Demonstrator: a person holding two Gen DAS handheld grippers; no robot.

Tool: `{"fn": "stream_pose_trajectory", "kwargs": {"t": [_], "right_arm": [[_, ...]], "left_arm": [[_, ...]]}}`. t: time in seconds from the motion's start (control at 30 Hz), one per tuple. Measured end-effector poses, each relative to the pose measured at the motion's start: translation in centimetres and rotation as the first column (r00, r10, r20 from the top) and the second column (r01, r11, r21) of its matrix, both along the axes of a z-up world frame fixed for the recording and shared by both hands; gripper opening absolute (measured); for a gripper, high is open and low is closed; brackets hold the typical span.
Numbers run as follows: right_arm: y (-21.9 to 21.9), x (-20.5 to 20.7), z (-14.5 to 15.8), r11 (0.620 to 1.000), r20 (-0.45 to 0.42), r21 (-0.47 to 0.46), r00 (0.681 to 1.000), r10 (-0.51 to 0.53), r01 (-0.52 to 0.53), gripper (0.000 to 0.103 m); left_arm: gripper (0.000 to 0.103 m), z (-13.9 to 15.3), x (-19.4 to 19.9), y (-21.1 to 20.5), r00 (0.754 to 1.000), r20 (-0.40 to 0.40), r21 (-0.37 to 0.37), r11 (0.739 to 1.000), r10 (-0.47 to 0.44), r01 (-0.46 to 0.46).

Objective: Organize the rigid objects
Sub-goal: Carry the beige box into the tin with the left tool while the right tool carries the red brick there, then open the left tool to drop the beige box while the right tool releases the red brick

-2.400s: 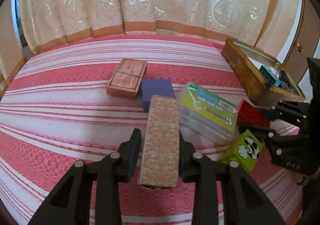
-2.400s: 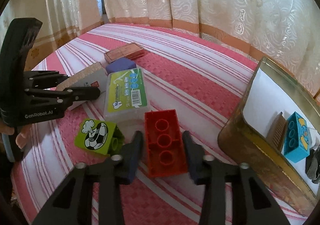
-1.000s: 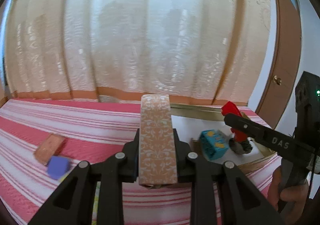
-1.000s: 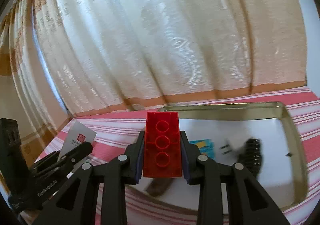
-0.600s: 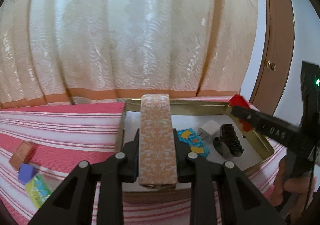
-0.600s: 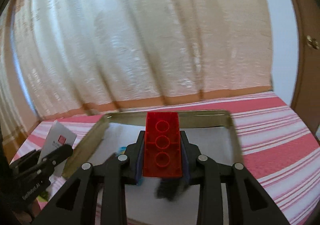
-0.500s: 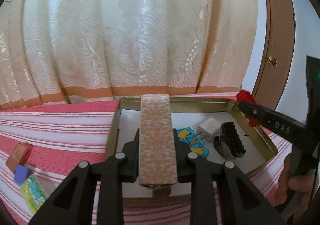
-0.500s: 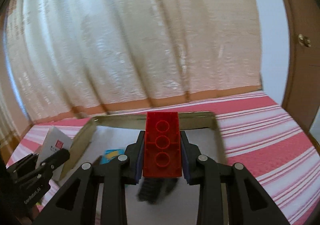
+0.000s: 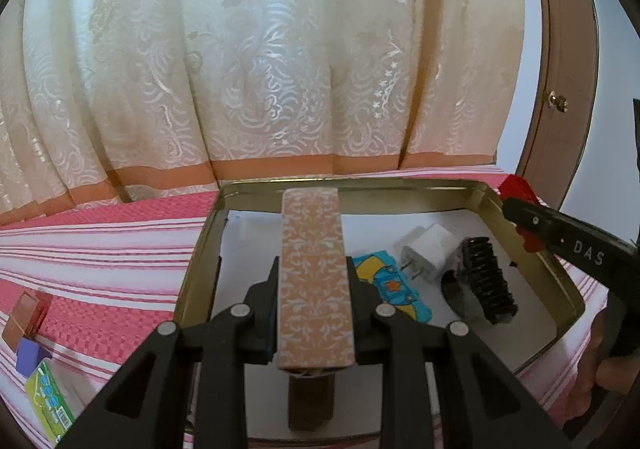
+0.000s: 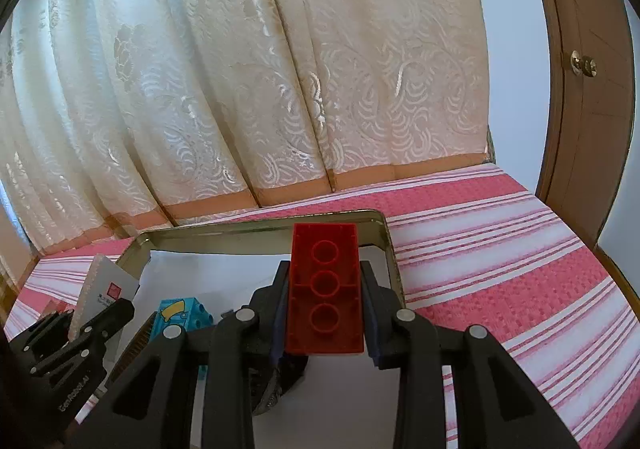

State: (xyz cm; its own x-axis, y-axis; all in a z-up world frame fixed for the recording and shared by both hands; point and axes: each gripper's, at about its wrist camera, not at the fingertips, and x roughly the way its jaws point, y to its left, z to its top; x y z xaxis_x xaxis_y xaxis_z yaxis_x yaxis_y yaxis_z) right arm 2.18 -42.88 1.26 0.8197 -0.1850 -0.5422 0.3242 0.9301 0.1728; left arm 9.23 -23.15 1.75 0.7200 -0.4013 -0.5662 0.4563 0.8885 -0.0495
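while both loads hang above the tin (image 9: 202, 249), the left gripper (image 9: 313, 303) is clamped on the patterned box (image 9: 314, 273), long axis pointing away over the tin's left half; farther right, the right gripper (image 10: 325, 309) pinches the red brick (image 10: 324, 285) lengthwise over the tin's right part, near its right wall

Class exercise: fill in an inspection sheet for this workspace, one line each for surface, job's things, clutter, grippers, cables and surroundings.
Surface: pink striped cloth.
Job's things: open metal tin holding a blue brick, white plug adapter, black comb.
Clutter: small boxes left on the cloth.
Grippers: left gripper clamps a patterned box; right gripper clamps a red brick; both over the tin.
Cables: nothing seen.
Surroundings: cream curtain, wooden door.
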Motion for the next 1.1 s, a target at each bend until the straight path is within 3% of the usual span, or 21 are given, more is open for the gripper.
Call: {"fn": "stream_pose_trajectory", "kwargs": {"t": [0.33, 0.93, 0.97, 1.0, 1.07, 1.1], "right_arm": [[-0.1, 0.9, -1.2, 0.999, -0.075, -0.015, 0.997, -0.036, 0.035, 0.034], [0.4, 1.3, -1.7, 1.0, -0.065, 0.025, 0.998, -0.006, 0.007, 0.036], [0.5, 1.3, -1.6, 1.0, -0.064, 0.019, 0.998, -0.012, 0.013, 0.045], [0.6, 1.2, -1.4, 1.0, -0.065, 0.004, 0.998, -0.025, 0.025, 0.061], [0.7, 0.9, -0.9, 0.998, -0.047, -0.029, 0.998, -0.05, 0.049, 0.075], [0.8, 0.7, -0.6, 0.999, -0.029, -0.015, 0.999, -0.038, 0.037, 0.085]], "left_arm": [[0.024, -0.4, 0.8, 0.5, 0.999, -0.033, -0.01, 1.0, 0.025, -0.026], [0.027, -0.9, 1.6, 0.9, 0.996, -0.068, 0.02, 0.998, 0.053, -0.051], [0.037, -0.8, 1.4, 0.9, 0.997, -0.057, 0.022, 0.998, 0.059, -0.057], [0.046, -0.7, 1.1, 1.1, 0.997, -0.038, 0.024, 0.997, 0.068, -0.067], [0.093, -0.2, 0.4, 1.2, 0.995, 0.009, 0.03, 0.995, 0.097, -0.097], [0.102, 0.1, 0.0, 1.4, 0.994, 0.034, 0.026, 0.994, 0.106, -0.106]]}}
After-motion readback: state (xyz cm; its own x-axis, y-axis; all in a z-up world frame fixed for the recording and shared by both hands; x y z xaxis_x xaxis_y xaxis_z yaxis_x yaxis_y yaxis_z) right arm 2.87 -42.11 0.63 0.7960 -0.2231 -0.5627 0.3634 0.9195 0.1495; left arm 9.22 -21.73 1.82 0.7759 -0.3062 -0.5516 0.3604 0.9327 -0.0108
